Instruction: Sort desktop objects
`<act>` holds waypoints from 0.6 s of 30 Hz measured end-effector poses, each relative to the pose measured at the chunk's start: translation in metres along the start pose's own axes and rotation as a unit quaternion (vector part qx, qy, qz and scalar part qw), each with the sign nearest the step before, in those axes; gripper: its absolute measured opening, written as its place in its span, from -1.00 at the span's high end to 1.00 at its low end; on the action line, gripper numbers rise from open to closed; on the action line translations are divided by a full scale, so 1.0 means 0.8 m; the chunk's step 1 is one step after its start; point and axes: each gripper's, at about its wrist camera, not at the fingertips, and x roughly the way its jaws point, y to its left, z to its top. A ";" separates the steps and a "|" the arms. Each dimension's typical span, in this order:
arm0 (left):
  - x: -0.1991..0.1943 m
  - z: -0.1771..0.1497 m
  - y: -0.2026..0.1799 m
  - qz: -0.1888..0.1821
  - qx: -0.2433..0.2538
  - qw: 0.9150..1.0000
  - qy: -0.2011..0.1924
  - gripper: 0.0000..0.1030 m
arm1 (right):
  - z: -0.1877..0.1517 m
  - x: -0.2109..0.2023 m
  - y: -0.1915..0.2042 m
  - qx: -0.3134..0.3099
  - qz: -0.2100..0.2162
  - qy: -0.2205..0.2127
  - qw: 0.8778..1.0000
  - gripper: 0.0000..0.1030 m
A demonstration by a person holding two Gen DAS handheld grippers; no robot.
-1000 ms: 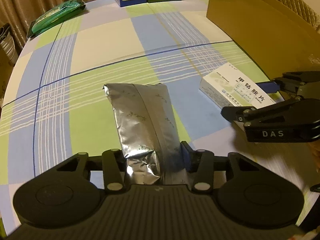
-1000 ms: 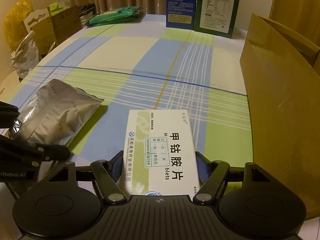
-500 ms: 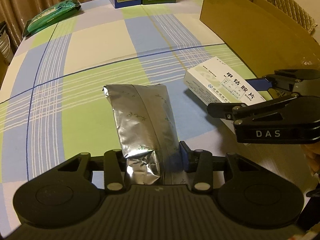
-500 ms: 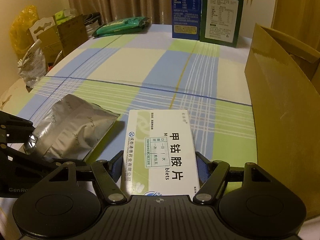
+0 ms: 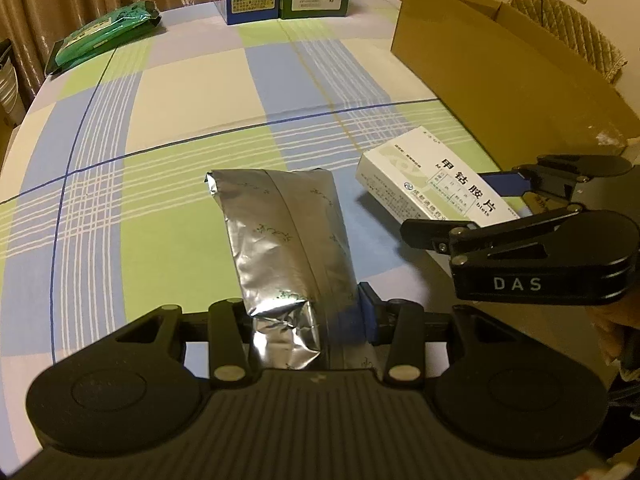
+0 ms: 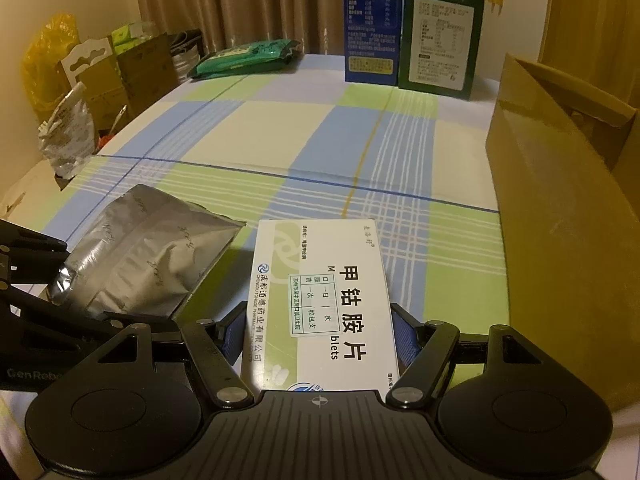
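Note:
My left gripper (image 5: 304, 316) is shut on the near end of a silver foil pouch (image 5: 284, 232), which sticks out forward over the checked tablecloth (image 5: 180, 100). The foil is crumpled where the pads press it. My right gripper (image 6: 320, 334) is shut on a white medicine box (image 6: 324, 288) with black Chinese print, its blue pads on the box's two long sides. In the left wrist view the medicine box (image 5: 424, 188) is to the right of the pouch, held slightly above the cloth over its shadow. The pouch (image 6: 148, 264) lies left of the box in the right wrist view.
An open cardboard box (image 6: 560, 200) stands along the table's right side. At the far edge stand a blue carton (image 6: 372, 24) and a green carton (image 6: 440, 40), with a green packet (image 6: 244, 58) to their left. Bags and boxes (image 6: 68, 136) crowd the floor on the left.
Both views now show more of the table's far end. The medicine box has come up off the cloth and moved closer to the pouch. Both grips are the same.

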 end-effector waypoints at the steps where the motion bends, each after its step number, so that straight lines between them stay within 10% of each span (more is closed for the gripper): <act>1: -0.003 -0.001 -0.001 0.001 0.000 1.000 -0.002 0.27 | -0.001 -0.005 0.000 0.000 -0.002 -0.003 1.000 -0.32; 18: -0.078 -0.033 -0.061 -0.005 -0.037 0.998 -0.043 0.27 | -0.052 -0.113 -0.019 0.072 -0.016 -0.058 0.996 -0.32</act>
